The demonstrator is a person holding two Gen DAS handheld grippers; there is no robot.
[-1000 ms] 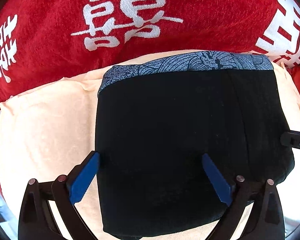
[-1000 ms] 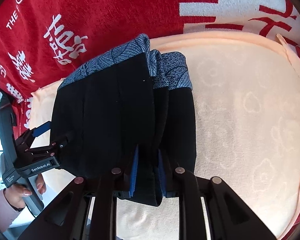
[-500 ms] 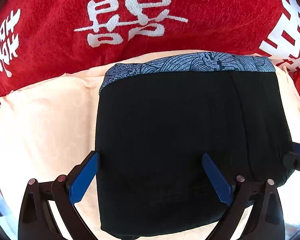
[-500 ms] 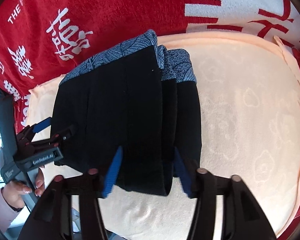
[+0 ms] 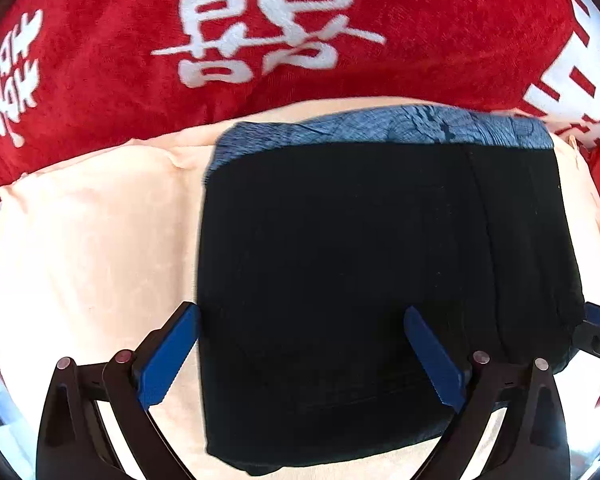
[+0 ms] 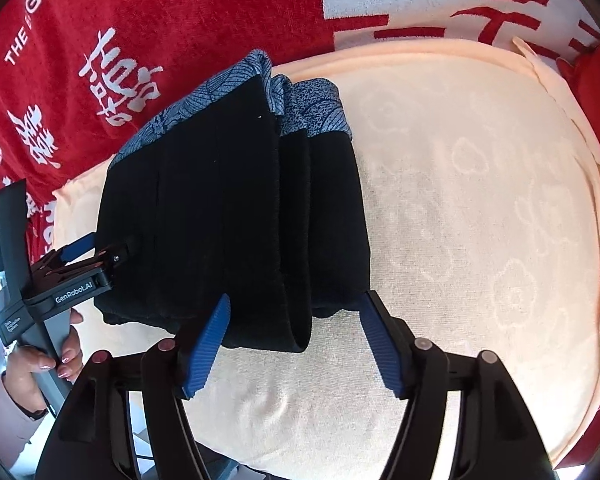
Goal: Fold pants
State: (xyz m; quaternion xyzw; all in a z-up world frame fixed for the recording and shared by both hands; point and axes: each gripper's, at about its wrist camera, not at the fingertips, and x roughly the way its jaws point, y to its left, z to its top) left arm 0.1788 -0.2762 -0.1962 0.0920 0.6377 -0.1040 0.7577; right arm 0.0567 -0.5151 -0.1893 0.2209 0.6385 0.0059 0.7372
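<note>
Pink-sleeved hand (image 6: pixel 32 364) only R cam

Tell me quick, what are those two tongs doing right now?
Left tongs: open, holding nothing, over the folded black pants with blue patterned waistband.
Right tongs: just been opening, pants edge between them, ungripped.

A pale peach towel (image 6: pixel 480 208) with a faint flower pattern covered the surface, its far right edge rumpled into a small fold. Beyond and around it lay a red cloth (image 5: pixel 112 28) printed with large white characters and some white lettering. Bright daylight fell evenly across both fabrics. At the near left a sliver of bright, blurred room showed.
</note>
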